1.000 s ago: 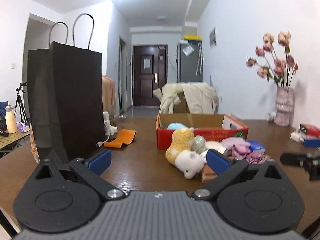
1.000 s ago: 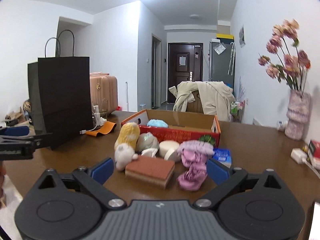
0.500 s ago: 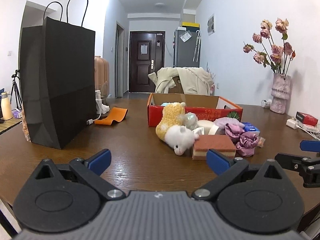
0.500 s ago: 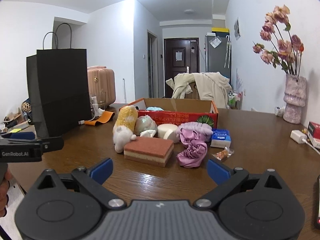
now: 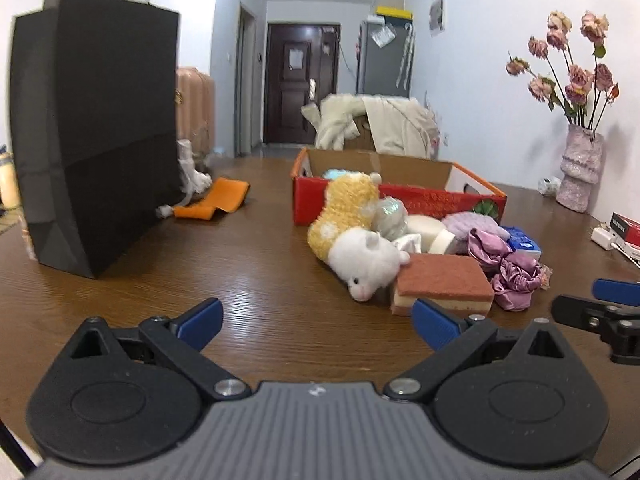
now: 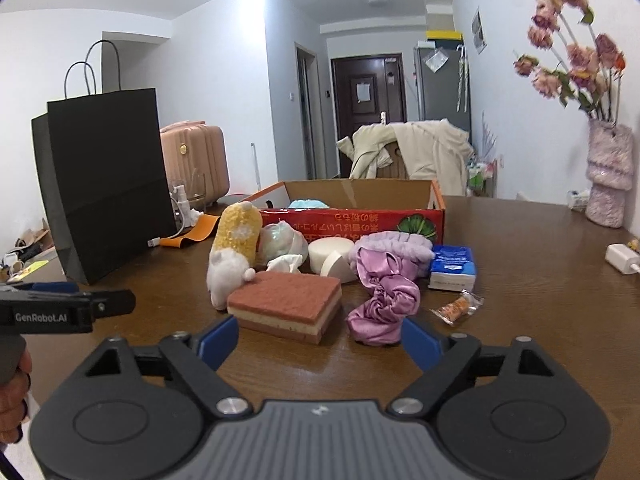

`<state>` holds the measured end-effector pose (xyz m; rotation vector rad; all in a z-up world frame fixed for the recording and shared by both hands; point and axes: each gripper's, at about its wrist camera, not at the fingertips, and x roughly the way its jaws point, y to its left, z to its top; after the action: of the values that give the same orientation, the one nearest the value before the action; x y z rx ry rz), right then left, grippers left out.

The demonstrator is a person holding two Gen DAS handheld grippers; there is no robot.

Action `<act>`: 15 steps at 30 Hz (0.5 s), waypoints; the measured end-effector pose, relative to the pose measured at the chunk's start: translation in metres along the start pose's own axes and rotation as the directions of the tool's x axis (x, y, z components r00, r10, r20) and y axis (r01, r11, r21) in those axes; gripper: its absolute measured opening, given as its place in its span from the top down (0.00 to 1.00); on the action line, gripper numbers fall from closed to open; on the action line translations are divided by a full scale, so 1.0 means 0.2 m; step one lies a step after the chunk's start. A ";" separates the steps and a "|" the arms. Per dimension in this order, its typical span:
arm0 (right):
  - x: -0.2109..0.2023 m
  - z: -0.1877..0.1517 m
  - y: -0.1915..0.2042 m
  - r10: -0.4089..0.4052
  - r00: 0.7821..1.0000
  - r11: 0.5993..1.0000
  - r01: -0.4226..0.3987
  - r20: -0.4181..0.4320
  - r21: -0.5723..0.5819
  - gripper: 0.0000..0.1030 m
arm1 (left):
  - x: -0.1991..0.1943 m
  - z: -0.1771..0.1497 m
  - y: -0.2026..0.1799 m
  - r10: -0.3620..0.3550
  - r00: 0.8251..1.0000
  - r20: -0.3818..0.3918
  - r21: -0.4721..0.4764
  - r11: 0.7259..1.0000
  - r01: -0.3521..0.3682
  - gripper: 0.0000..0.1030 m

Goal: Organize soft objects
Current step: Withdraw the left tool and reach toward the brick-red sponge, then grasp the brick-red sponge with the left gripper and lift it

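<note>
- paper bag (image 5: 96,128) handles cut off by top edge, blurred
- blue thing (image 6: 307,203) in box (image 6: 352,216) mostly hidden by wall
- box print unreadable

A tall black paper bag (image 6: 104,184) stands left of the red cardboard box (image 6: 360,216); a brown layered sponge (image 6: 286,306) and yellow-and-white plush toy (image 6: 232,252) lie before the box.

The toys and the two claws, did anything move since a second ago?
Only the claws moved. The left claw drew back and lower from the pile, then turned slightly; the right claw pulled back, then crept closer to the sponge. Both are open and holding nothing. The alpaca plush, purple scrunchie, red box and black bag stayed put.
</note>
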<state>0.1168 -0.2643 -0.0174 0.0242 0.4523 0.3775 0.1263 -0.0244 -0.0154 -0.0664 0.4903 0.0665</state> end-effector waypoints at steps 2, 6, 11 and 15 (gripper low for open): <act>0.07 0.03 -0.02 0.014 1.000 1.000 -0.014 -0.016 0.009 0.27 | 0.07 0.03 -0.02 -0.040 0.999 -0.029 0.003 0.999 0.040 0.10; 0.23 0.07 -0.03 0.053 0.997 0.998 -0.051 -0.063 0.035 0.39 | 0.23 0.06 -0.07 -0.095 0.990 -0.104 -0.001 0.995 0.096 0.33; 0.42 0.11 -0.04 0.080 0.992 0.995 -0.073 -0.103 0.064 0.53 | 0.42 0.10 -0.07 -0.253 0.947 -0.198 -0.123 0.965 0.232 0.51; 0.53 0.14 -0.05 0.097 0.990 0.993 -0.088 -0.102 0.084 0.59 | 0.52 0.14 -0.08 -0.312 0.926 -0.213 -0.169 0.945 0.280 0.59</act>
<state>0.2201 -0.2333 -0.0385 0.1034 0.5722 0.4533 0.2331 -0.0341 -0.0391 -0.2842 0.7097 -0.2092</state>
